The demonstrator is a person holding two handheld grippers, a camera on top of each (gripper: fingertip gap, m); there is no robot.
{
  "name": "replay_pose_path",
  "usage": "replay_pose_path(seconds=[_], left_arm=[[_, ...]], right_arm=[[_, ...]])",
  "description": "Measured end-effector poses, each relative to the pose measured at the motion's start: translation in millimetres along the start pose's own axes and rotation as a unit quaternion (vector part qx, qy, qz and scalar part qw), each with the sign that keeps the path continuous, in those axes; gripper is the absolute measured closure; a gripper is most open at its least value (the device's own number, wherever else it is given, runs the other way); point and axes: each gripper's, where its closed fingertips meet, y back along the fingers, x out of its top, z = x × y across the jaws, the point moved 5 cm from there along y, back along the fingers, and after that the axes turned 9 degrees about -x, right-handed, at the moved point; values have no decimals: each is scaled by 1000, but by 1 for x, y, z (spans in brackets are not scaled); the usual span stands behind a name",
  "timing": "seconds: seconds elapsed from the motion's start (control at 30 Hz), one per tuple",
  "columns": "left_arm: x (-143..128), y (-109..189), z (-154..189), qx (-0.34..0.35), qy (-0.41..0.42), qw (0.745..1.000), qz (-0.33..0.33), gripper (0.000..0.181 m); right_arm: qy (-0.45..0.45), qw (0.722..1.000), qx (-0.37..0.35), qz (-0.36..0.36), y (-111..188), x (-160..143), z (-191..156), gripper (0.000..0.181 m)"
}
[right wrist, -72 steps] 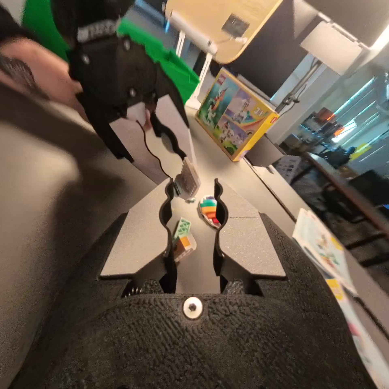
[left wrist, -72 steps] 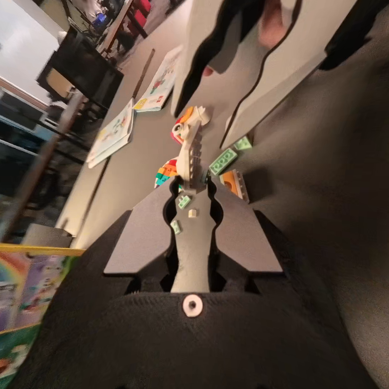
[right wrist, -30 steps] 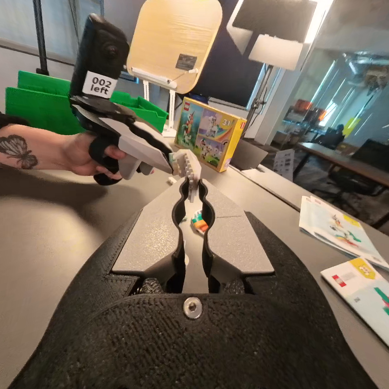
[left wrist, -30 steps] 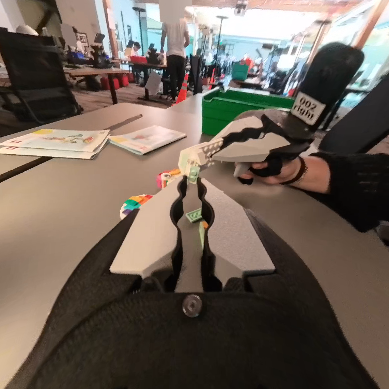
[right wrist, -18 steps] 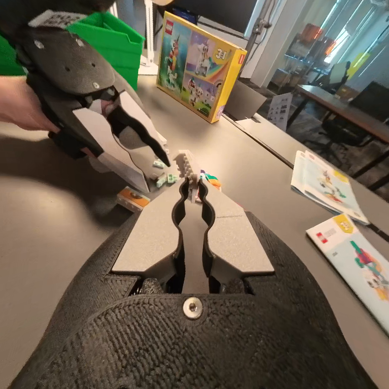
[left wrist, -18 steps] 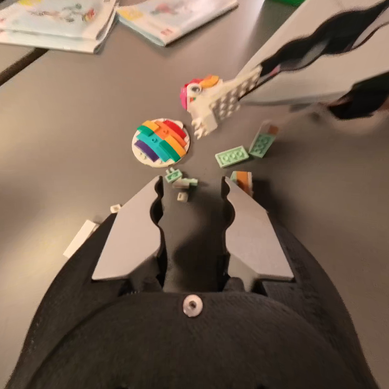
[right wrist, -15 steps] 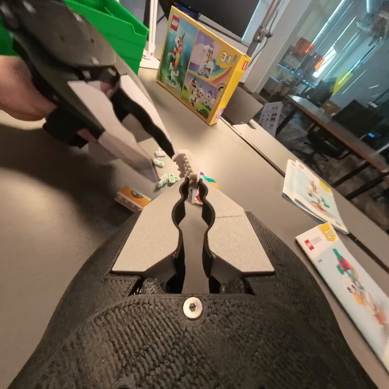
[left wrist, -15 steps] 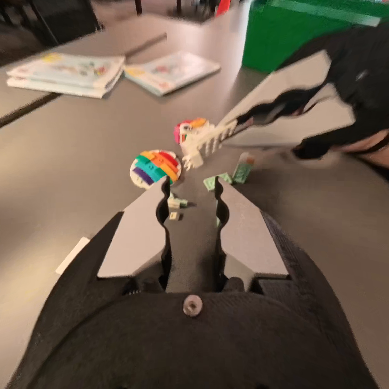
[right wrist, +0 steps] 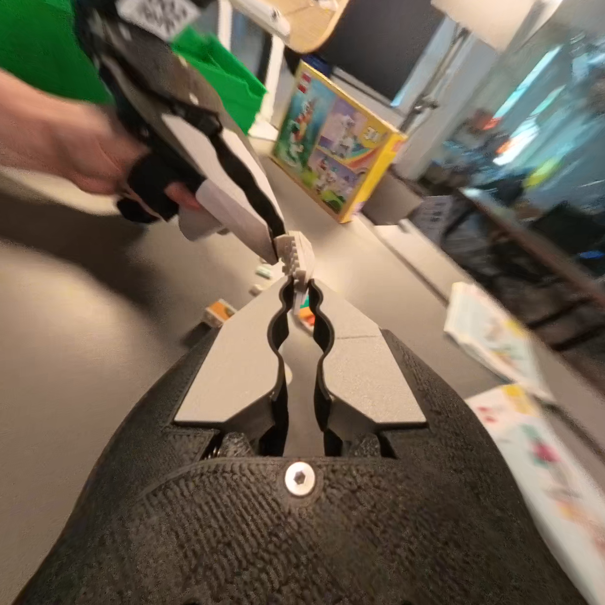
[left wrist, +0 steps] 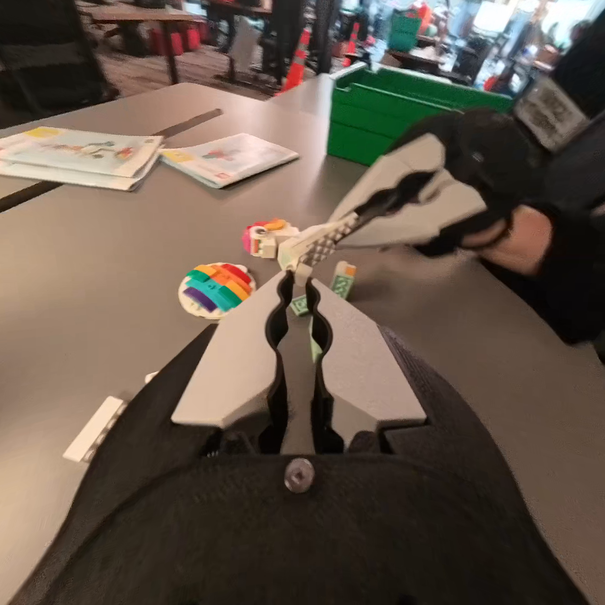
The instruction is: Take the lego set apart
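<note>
The white lego plate [right wrist: 296, 258] is pinched above the grey table [left wrist: 98, 262] by the nearly closed right gripper [right wrist: 299, 283]. Its small end block is met by the left gripper [left wrist: 296, 278], fingers narrowly parted; whether it is clamped cannot be told. Below are seen a rainbow disc [left wrist: 216, 289], unicorn head [left wrist: 262, 237] and loose green bricks [left wrist: 342, 283]. Booklets [left wrist: 226, 158] and a green bin [left wrist: 393, 114] lie beyond.

Two claws [left wrist: 298, 278] [right wrist: 299, 283], three booklets [left wrist: 78, 157] – perhaps five loose bricks [left wrist: 343, 284].

Beyond the grey table [left wrist: 98, 248], dark desks [left wrist: 144, 19], an orange traffic cone [left wrist: 296, 70] and bright windows [right wrist: 523, 91] are seen, all blurred.
</note>
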Motion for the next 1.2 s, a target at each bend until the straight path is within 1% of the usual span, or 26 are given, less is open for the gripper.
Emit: replay_pose_path(seconds=[0.03, 0.07, 0.1, 0.2, 0.3, 0.43, 0.47, 0.53, 0.63, 0.73, 0.87, 0.93, 1.0, 1.07, 1.2], left_arm=[[-1, -1, 5, -19, -14, 1000, -8, 174], [-2, -3, 9, -30, -22, 999, -16, 174], [-5, -6, 9, -27, -23, 999, -27, 174], [-17, -11, 2, 10, -35, 996, -76, 174], [-29, -10, -9, 60, -45, 989, -129, 173], [-35, -12, -14, 88, -38, 983, -157, 145], [-34, -13, -13, 87, -37, 984, -152, 139], [-27, -14, -10, 86, -36, 988, -120, 138], [-16, -13, -6, 76, -25, 995, -67, 146], [-12, -11, -6, 77, -23, 996, -40, 152], [-4, -4, -6, 81, -41, 996, -4, 154], [0, -1, -3, 70, -63, 995, 12, 153], [2, 2, 3, 45, -94, 994, 21, 157], [2, 3, 12, 4, -121, 993, 18, 169], [-2, 3, 20, -26, -154, 988, -8, 177]], right_arm=[[-49, 998, 40, 5, 4, -2, 4, 175], [-80, 994, 67, 5, 6, -6, 6, 174], [-97, 992, 77, 0, 7, -10, 7, 174], [-96, 993, 63, -27, 1, -18, 7, 174], [-106, 993, 38, -36, 0, -19, 12, 174], [-110, 993, 13, -31, -1, -18, 16, 174], [-107, 994, 11, -27, -2, -17, 14, 174], [-101, 995, 7, -16, -4, -13, 10, 174], [-97, 995, 8, 2, -6, -7, 3, 174], [-86, 996, 6, 9, -7, -4, -1, 174], [-76, 997, 5, 21, -6, -2, 0, 174], [-74, 997, 16, 28, -3, -2, 1, 174], [-68, 996, 40, 36, 1, -2, 0, 174], [-63, 995, 67, 41, 5, -2, 0, 174], [-55, 992, 106, 39, 12, -5, 0, 174]])
